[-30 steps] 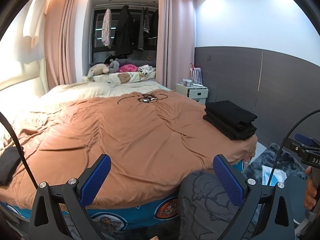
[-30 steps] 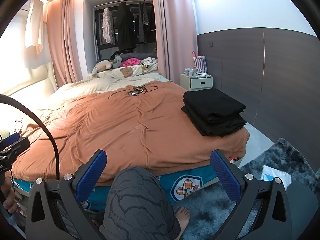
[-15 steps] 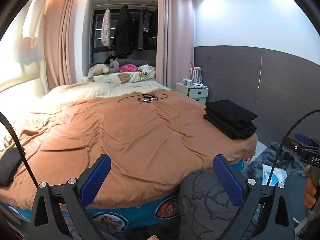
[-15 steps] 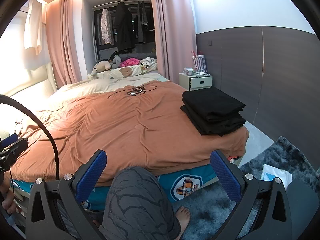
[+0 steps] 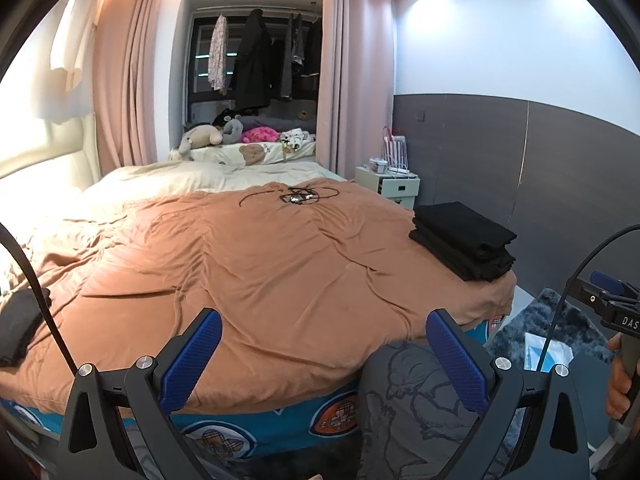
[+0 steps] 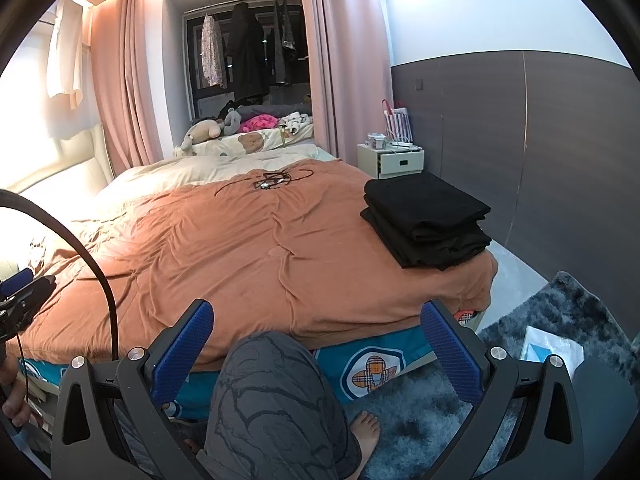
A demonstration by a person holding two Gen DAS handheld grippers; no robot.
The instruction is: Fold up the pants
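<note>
A stack of folded black pants (image 5: 464, 240) (image 6: 426, 218) rests on the right front corner of the bed's orange cover (image 5: 256, 256) (image 6: 248, 248). More dark cloth (image 5: 18, 324) lies at the cover's left edge, half hidden by a cable. My left gripper (image 5: 322, 346) hangs open in front of the bed's near edge, holding nothing. Also open and holding nothing, my right gripper (image 6: 316, 340) sits above a person's grey-clad knee (image 6: 276, 392), well short of the stack.
A tangled black cable (image 5: 298, 196) lies mid-bed towards the back. Stuffed toys (image 5: 204, 138) and pillows sit at the far end. A white nightstand (image 6: 394, 160) stands right of the bed. A dark shaggy rug (image 6: 520, 360) with a white packet (image 6: 552, 346) covers the floor.
Both views have shifted very slightly, with the bed and the stack sitting a touch higher in the right wrist view. Both grippers remain open and nothing on the bed has moved.
</note>
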